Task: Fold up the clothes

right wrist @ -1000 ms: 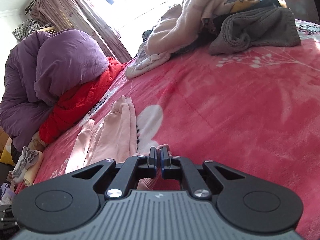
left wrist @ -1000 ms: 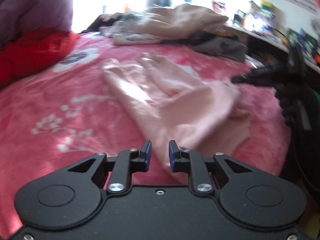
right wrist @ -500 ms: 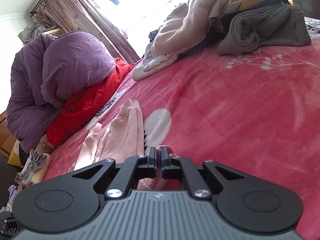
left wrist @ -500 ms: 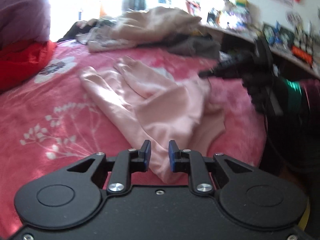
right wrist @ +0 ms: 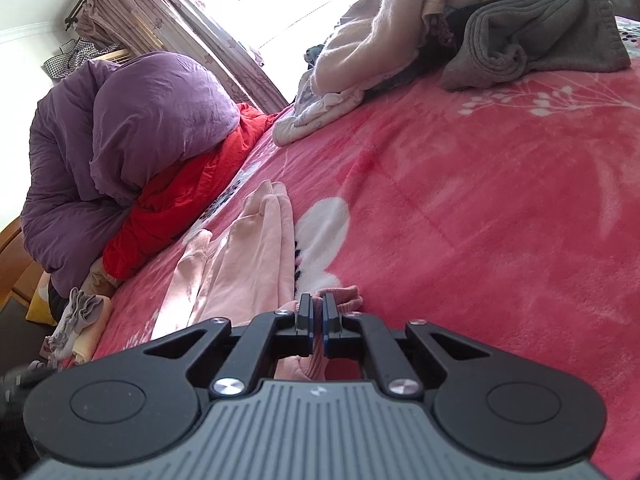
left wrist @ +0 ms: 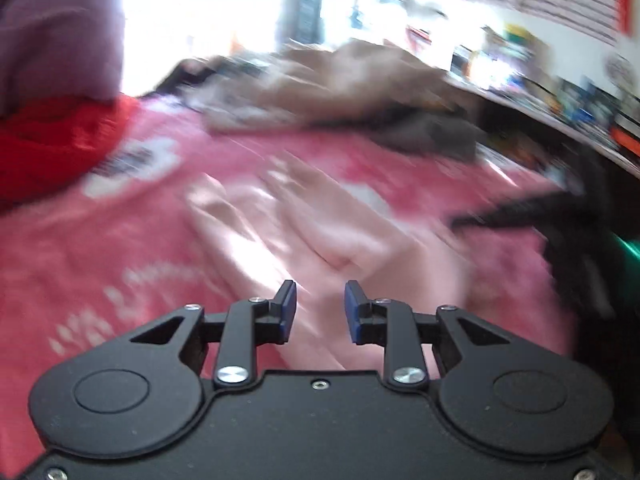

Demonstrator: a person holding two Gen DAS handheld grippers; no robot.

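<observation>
- Since the earlier frame our left gripper (left wrist: 316,306) has lifted, jaws opening, nothing between them.
- Our right gripper (right wrist: 316,312) pinches the soft pink cotton garment (right wrist: 248,256) at the red floral bed blanket's (right wrist: 460,220) near edge.
- We should regrasp the hem, then fold evenly.

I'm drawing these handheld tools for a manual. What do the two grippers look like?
Both are matte black, with two rounded lobes, linkage arms on silver screws, and slim fingers lined with blue pads. The left gripper has a plain black body. The right gripper has a ribbed grey top plate with a small light logo. No cables or sleeves show.
</observation>
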